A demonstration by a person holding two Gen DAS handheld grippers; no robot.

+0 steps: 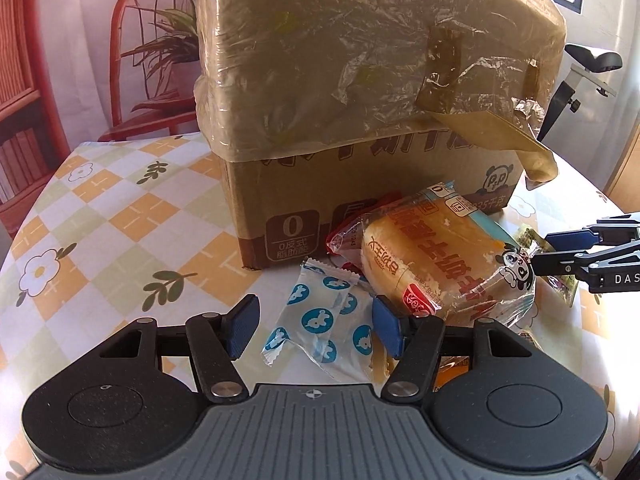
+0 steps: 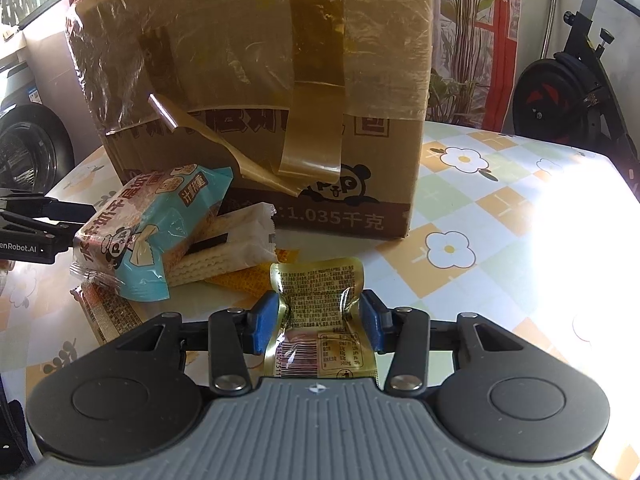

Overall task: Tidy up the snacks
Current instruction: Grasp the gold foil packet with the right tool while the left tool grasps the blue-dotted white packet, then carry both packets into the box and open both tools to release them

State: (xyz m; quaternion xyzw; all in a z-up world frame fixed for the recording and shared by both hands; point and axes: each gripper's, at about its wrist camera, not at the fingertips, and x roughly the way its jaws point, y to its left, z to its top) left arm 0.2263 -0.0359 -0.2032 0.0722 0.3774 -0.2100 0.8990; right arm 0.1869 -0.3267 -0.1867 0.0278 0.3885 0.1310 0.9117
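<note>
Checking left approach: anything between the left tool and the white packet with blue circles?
Nothing visible. The white packet with blue circles lies on the tablecloth between the open fingers of the left tool; the bread pack sits just beside the right-side finger.

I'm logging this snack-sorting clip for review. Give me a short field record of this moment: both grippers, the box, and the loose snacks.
left gripper: open, over the blue-dotted white packet
right gripper: shut on the gold packet, which is crumpled between its pads
box: taped cardboard, on the floral tablecloth
loose snacks: bread packet on top of the pile, wafer pack beneath it
</note>
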